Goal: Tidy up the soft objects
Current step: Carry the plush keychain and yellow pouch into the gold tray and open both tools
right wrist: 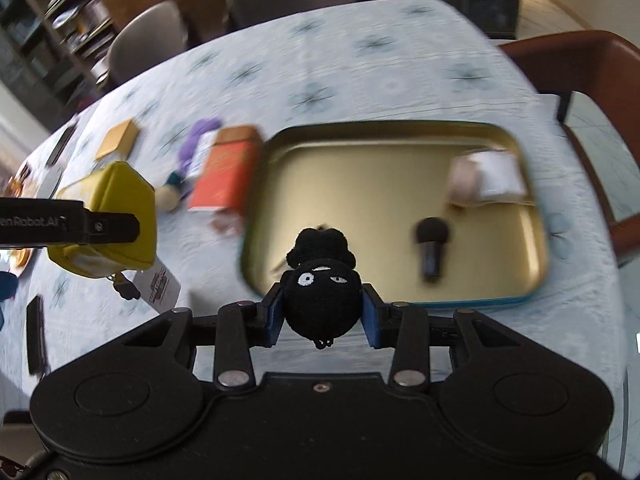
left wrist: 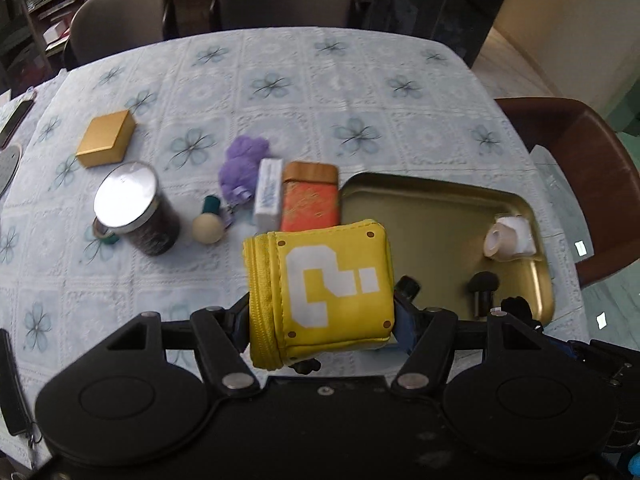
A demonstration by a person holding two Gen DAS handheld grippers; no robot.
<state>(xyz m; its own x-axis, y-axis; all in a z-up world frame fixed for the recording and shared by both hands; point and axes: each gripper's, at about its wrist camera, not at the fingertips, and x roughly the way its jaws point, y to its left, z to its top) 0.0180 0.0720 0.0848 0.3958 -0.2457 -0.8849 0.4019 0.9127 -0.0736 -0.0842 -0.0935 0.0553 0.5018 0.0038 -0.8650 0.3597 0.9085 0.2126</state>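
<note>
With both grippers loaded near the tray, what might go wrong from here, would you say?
1. The yellow pouch in the left gripper hangs close to the right gripper, so they could collide over the gold tray.
2. The round black plush, pinched only at its sides, might slip out.

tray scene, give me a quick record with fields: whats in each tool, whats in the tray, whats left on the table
left tool: shut on yellow pouch, held above the table
right tool: shut on black plush toy, near the tray's front edge
tray: white soft item, small black item
table: purple plush, orange box, white box, tin can, gold box
</note>
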